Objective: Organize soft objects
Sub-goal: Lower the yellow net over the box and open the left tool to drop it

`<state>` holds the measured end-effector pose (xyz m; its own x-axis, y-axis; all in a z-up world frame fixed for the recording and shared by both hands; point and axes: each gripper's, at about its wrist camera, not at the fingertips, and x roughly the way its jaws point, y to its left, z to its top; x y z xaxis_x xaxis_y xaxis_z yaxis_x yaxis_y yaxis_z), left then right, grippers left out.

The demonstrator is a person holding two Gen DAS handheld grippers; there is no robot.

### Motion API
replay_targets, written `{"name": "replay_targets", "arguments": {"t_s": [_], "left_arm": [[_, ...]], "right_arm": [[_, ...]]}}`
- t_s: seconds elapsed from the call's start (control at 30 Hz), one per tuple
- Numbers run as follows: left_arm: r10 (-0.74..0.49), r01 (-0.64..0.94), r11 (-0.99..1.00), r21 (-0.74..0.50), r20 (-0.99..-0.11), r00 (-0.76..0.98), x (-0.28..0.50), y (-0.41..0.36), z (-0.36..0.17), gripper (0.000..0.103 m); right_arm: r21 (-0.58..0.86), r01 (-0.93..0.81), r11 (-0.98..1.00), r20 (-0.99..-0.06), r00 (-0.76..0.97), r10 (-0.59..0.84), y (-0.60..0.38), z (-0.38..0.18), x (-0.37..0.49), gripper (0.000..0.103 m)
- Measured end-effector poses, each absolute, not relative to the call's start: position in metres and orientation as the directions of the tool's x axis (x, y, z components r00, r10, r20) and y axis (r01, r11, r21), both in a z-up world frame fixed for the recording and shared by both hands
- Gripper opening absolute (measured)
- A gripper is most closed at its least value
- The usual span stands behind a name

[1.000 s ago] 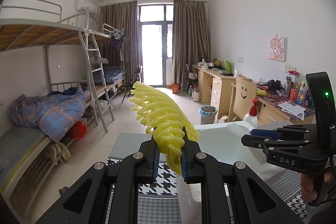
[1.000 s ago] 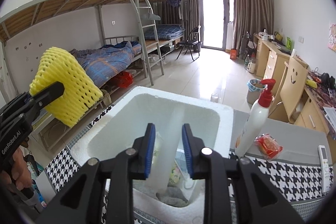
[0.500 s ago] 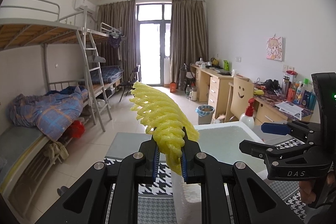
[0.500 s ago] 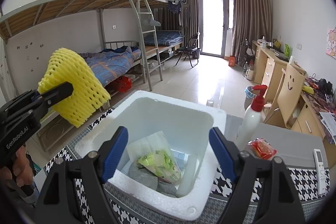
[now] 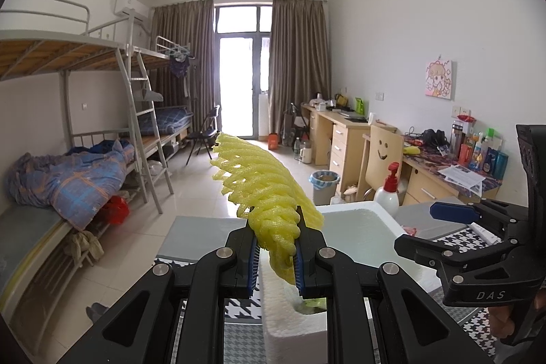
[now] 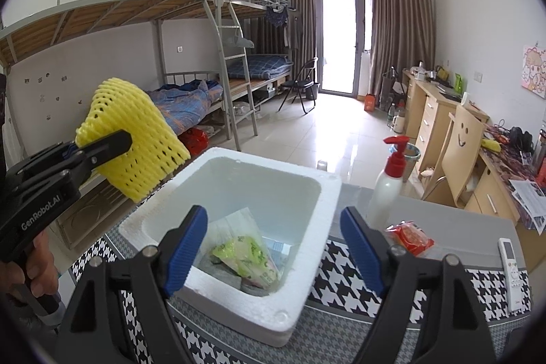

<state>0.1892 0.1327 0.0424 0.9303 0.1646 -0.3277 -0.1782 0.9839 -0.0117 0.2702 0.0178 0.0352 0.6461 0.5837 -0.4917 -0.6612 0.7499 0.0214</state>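
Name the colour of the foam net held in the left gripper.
Yellow. The foam net shows best in the right wrist view, clamped by the left gripper.

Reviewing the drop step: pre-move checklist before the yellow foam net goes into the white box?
1. Left gripper shut on yellow foam net: ok.
2. Net over the white foam box opening: not ok, it hangs outside the box's left rim.
3. Right gripper open and empty: ok.
4. Right gripper out of the drop path: not ok, it hangs over the box.
5. Room left in box above the plastic packet: ok.
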Motion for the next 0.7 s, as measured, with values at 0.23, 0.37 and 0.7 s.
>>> {"name": "replay_targets", "arguments": {"t_s": [0.23, 0.37, 0.7], "left_arm": [[0.136, -0.151, 0.988, -0.019, -0.336, 0.932, 0.196, 0.128, 0.042, 0.018], [0.115, -0.128, 0.992, -0.013, -0.343, 0.932, 0.202, 0.122, 0.042, 0.018], [0.071, -0.083, 0.996, -0.017, -0.376, 0.924, 0.216, 0.107, 0.037, 0.018]], "right_arm": [[0.012, -0.650, 0.760, -0.490, 0.659, 0.571, 0.010, 0.035, 0.267, 0.084], [0.017, -0.641, 0.768, -0.483, 0.667, 0.567, 0.000, 0.035, 0.267, 0.084], [0.018, -0.611, 0.792, -0.478, 0.690, 0.543, -0.016, 0.035, 0.265, 0.084]]}}
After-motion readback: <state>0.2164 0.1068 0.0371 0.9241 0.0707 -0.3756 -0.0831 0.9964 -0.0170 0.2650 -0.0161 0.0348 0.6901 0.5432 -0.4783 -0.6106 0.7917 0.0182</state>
